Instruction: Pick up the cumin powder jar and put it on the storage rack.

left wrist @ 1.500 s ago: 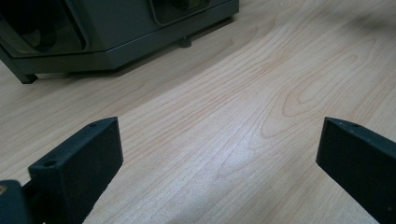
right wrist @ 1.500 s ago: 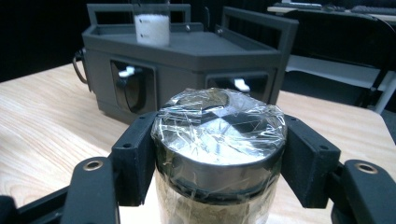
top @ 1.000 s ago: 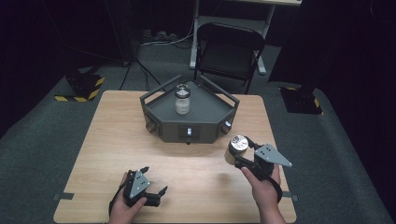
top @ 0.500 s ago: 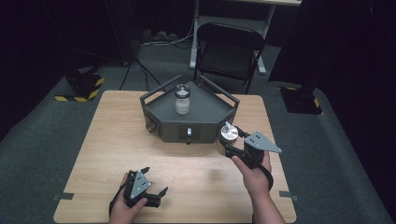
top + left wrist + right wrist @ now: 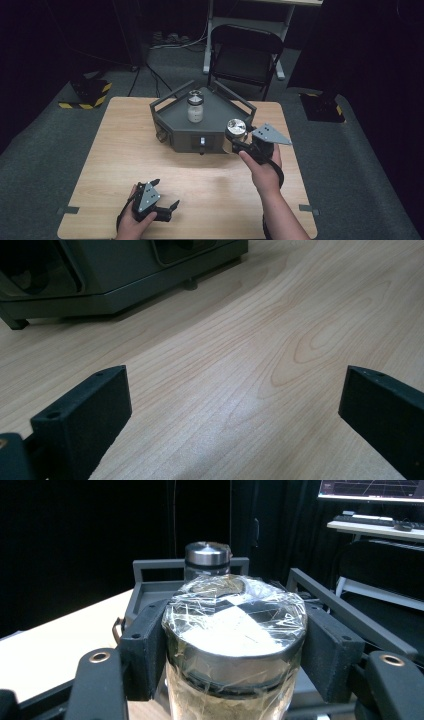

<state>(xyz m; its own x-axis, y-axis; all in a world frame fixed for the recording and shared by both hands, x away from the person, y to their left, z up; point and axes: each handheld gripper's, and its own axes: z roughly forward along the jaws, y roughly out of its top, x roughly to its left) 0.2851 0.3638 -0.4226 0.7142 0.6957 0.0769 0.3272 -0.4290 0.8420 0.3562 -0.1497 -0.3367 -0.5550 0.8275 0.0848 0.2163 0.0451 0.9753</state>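
A dark grey tray (image 5: pixel 175 130) with raised rails stands at the table's far middle. One jar (image 5: pixel 194 106) with a silver lid stands upright in it, seen also as the jar (image 5: pixel 207 557) behind the held one. My right gripper (image 5: pixel 235 142) is shut on a second jar (image 5: pixel 235 131) with a taped silver lid, held upright at the tray's right front corner, above the table. In the right gripper view both pads press the jar (image 5: pixel 235 640) just below its lid. My left gripper (image 5: pixel 167 210) rests near the table's front edge, open and empty, its fingers (image 5: pixel 85 415) far apart over bare wood.
The wooden table (image 5: pixel 125 165) has free room between the tray and the left hand. A black folding chair (image 5: pixel 245 55) stands behind the table. Yellow-and-black floor blocks (image 5: pixel 87 92) lie left and right on the grey carpet.
My right gripper has carried the jar up and toward the tray, from the table's right side to the tray's right front corner. The left gripper has stayed put.
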